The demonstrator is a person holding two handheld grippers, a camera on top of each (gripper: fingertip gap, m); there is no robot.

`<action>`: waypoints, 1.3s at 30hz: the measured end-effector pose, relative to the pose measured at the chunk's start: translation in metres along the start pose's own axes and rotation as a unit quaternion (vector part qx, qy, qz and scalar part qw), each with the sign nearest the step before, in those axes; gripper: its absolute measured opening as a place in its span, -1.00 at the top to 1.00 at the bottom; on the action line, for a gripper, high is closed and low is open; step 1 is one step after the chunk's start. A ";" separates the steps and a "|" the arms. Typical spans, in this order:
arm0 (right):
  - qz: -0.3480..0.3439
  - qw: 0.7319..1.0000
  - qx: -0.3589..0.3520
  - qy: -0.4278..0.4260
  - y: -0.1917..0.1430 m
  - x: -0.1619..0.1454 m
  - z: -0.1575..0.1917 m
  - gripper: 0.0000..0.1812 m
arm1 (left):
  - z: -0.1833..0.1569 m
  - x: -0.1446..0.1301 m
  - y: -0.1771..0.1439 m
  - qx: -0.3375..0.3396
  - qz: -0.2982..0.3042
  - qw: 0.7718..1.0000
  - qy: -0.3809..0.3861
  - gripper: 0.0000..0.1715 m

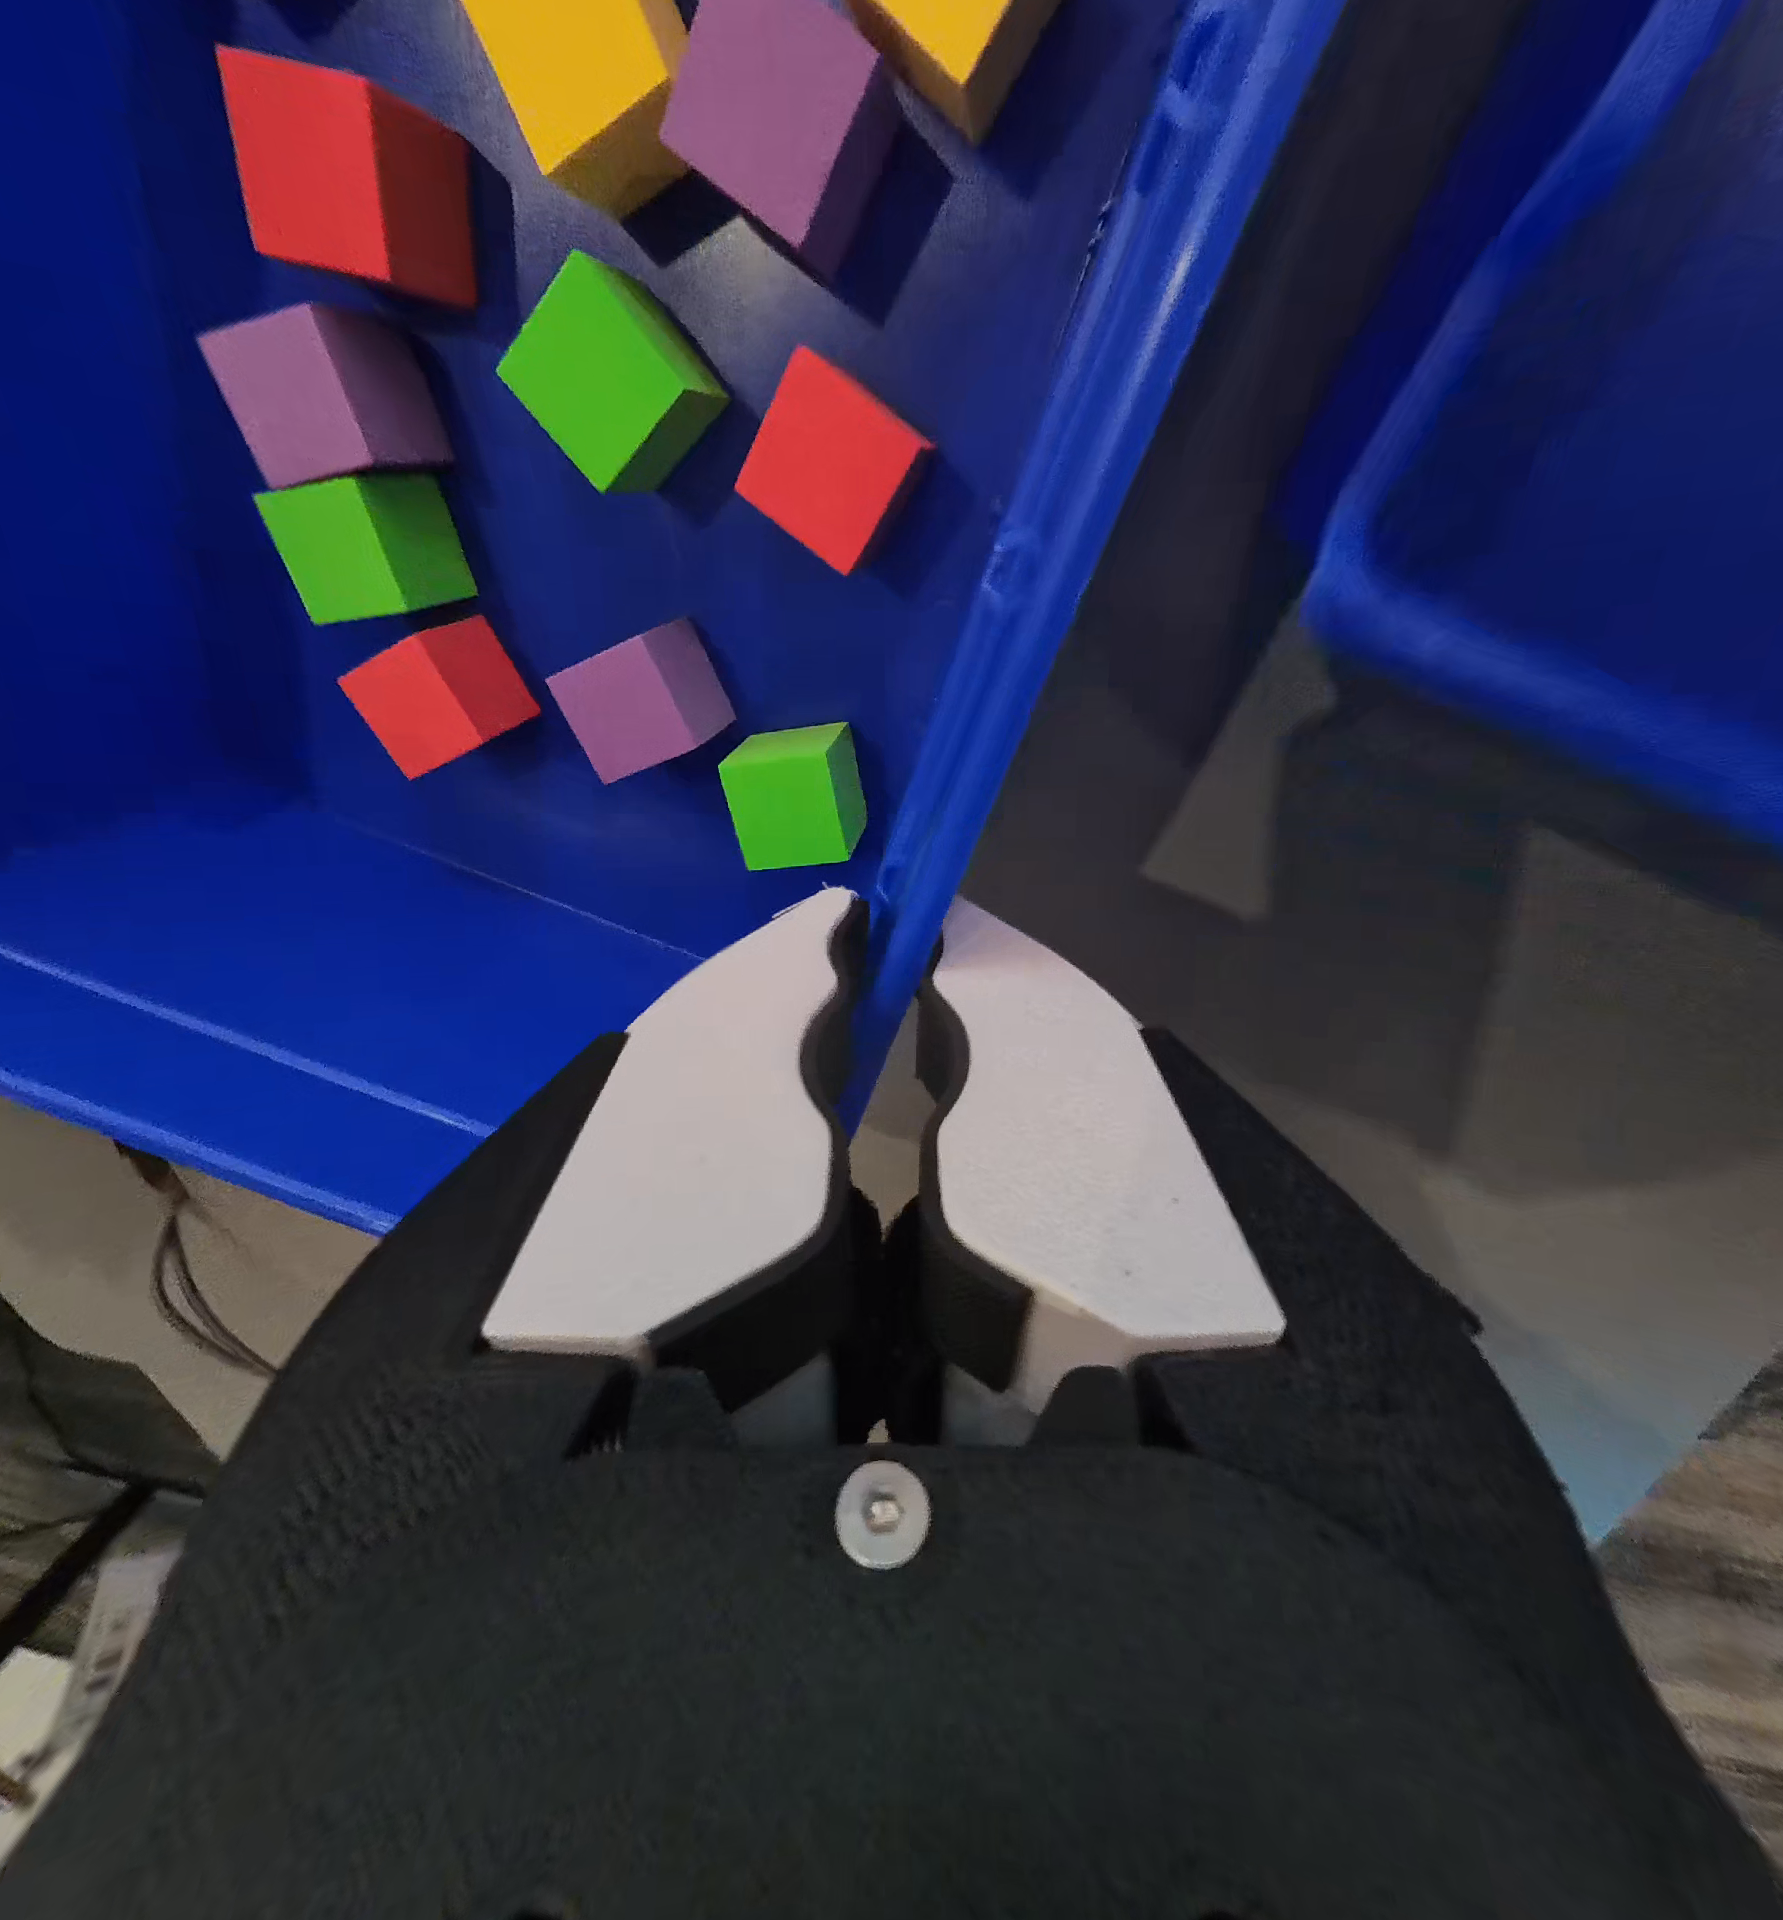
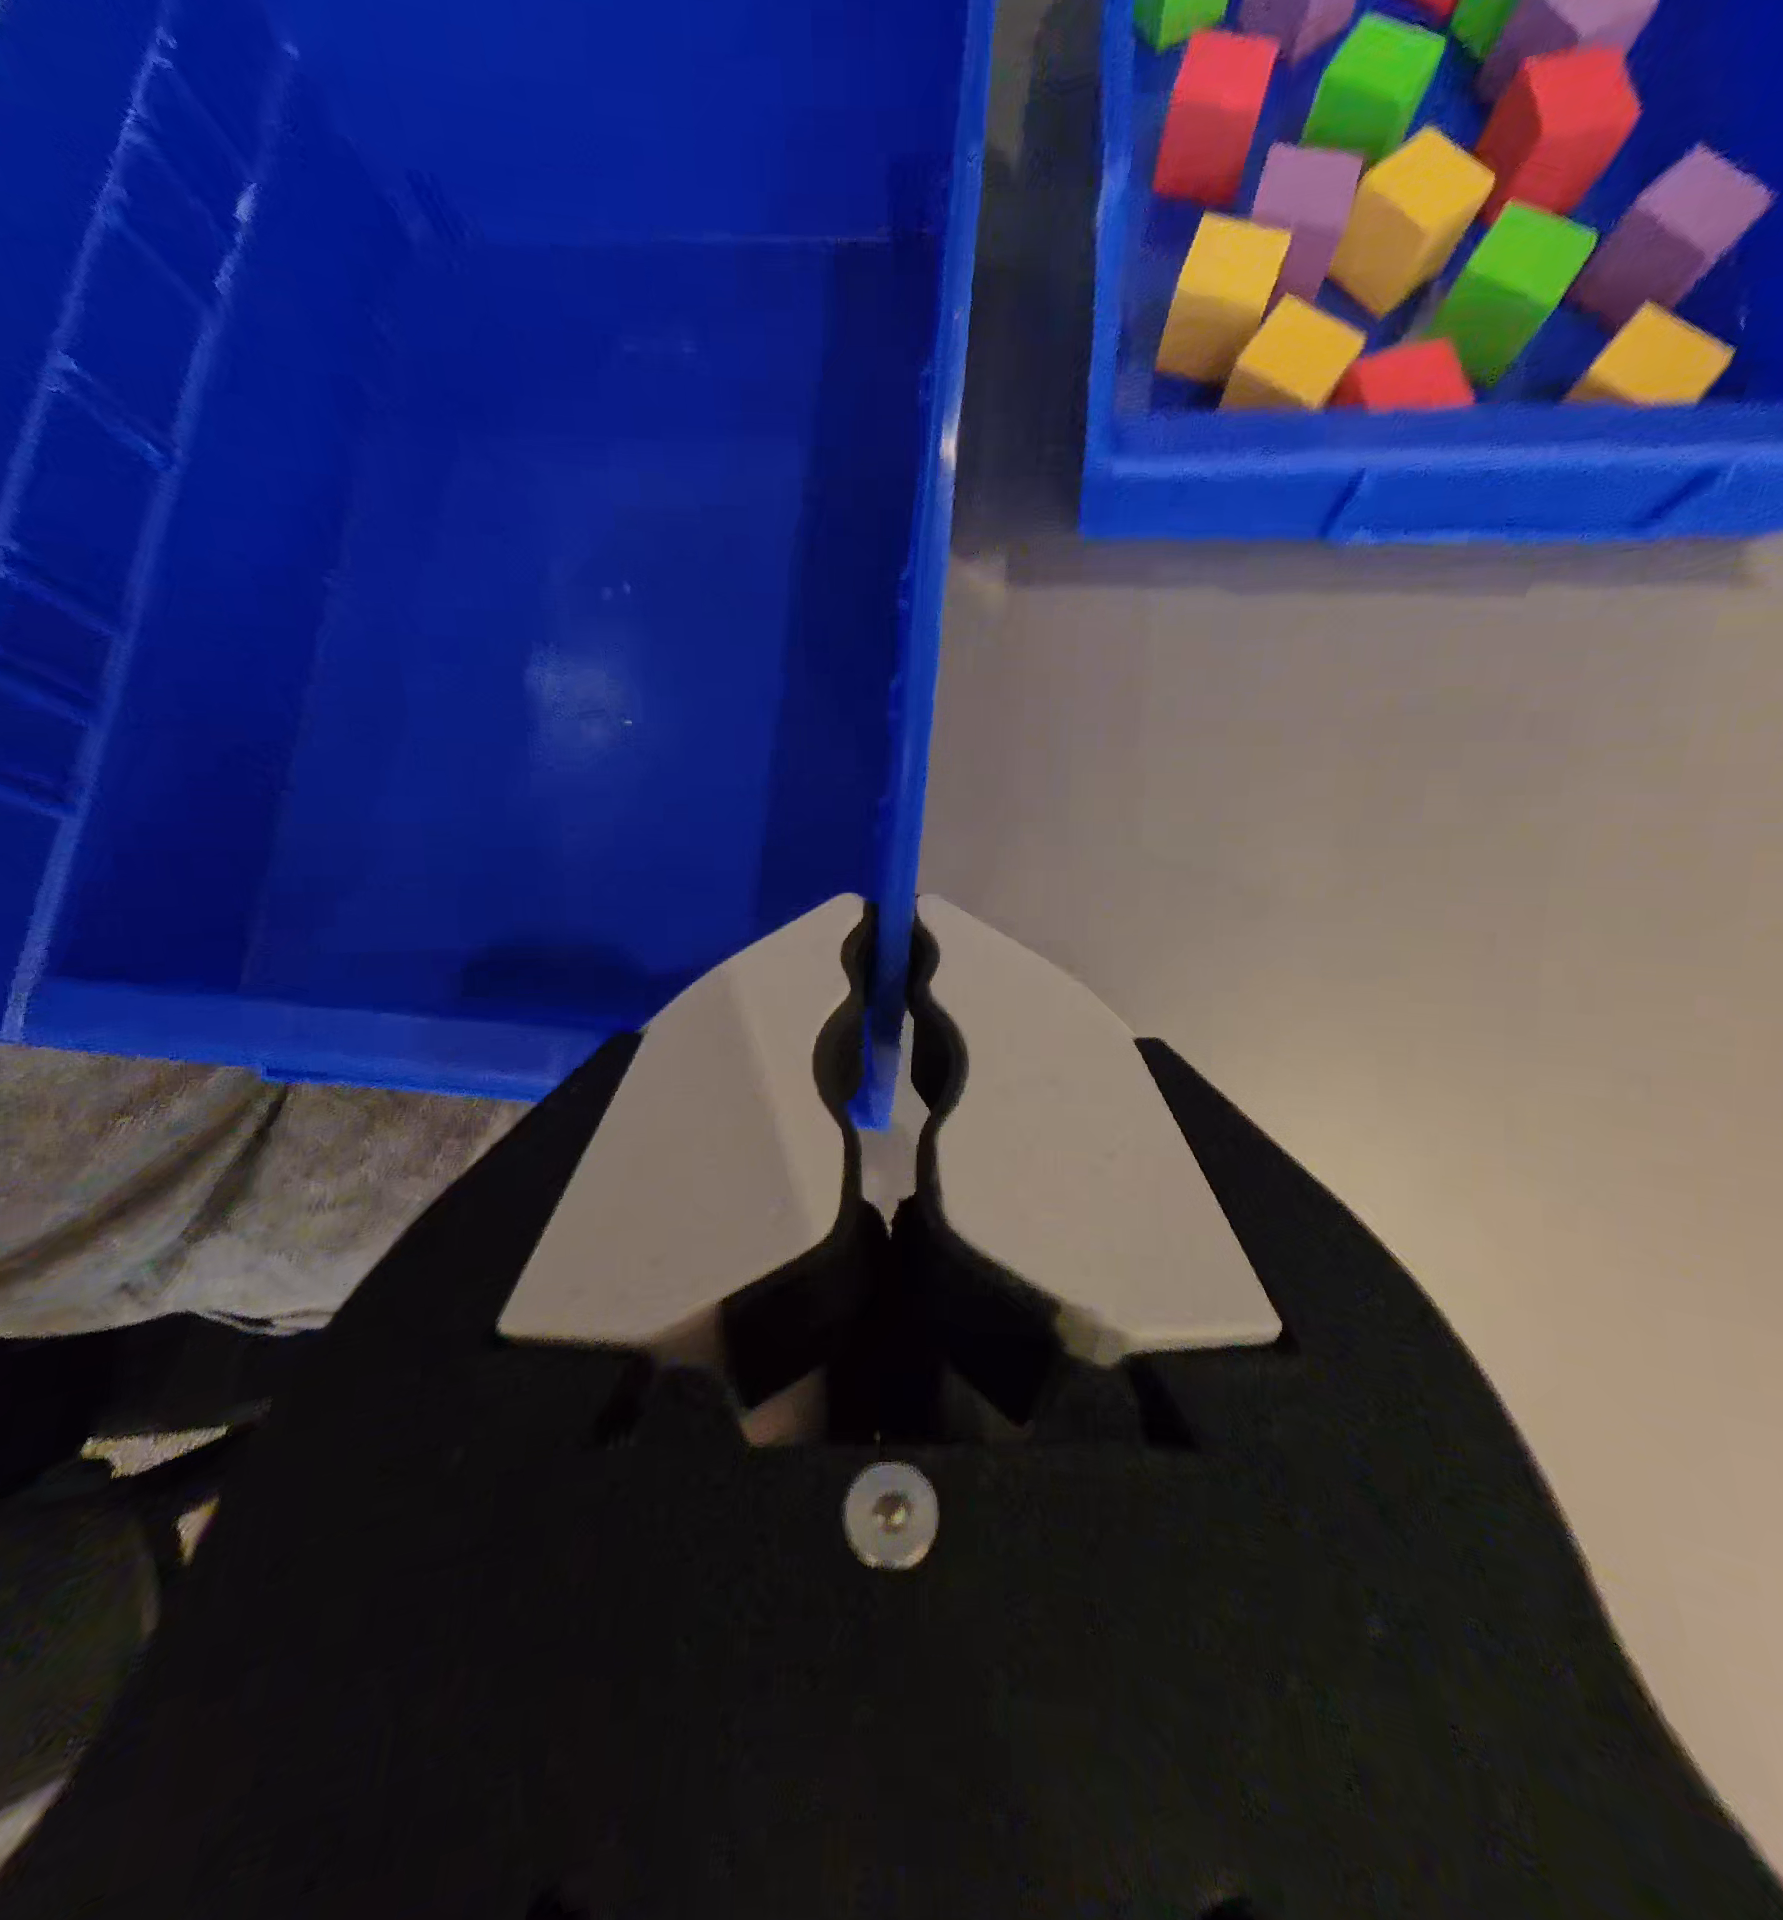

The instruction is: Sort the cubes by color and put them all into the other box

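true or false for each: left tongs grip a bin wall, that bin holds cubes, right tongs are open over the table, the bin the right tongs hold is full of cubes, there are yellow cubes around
1. The left tongs are shut on the wall of a blue bin. True.
2. That bin holds coloured cubes, among them a green cube near the tongs. True.
3. The right tongs hang open over the table. False: they are shut on the wall of a blue bin.
4. The bin gripped by the right tongs is full of cubes. False: its inside shows no cubes; the cubes lie in another bin farther off.
5. Some cubes are yellow, such as a yellow cube in the right wrist view. True.
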State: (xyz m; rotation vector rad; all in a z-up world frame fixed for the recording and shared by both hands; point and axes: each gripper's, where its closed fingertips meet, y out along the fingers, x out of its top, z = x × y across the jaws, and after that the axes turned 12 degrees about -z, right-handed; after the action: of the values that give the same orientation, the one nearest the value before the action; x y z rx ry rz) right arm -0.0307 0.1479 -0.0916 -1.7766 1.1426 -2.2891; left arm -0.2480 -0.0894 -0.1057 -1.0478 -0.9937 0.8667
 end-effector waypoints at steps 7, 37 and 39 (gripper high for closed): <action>0.019 1.000 0.001 0.018 -0.034 -0.023 -0.016 0.97 | 0.000 -0.047 -0.012 0.019 0.016 1.000 -0.018 0.94; -0.045 0.929 -0.288 0.229 -0.155 -0.092 -0.123 0.93 | -0.031 -0.068 -0.024 -0.014 -0.023 0.990 0.138 0.93; -0.058 0.909 -0.325 0.254 -0.157 -0.092 -0.130 0.93 | -0.034 -0.068 -0.024 -0.014 -0.025 0.990 0.142 0.92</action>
State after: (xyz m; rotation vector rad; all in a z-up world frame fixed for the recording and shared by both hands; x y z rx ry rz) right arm -0.0458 0.3710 -0.0910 -1.4160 2.1501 -2.7524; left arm -0.2356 -0.1683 -0.1042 -1.1300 -0.7902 0.6436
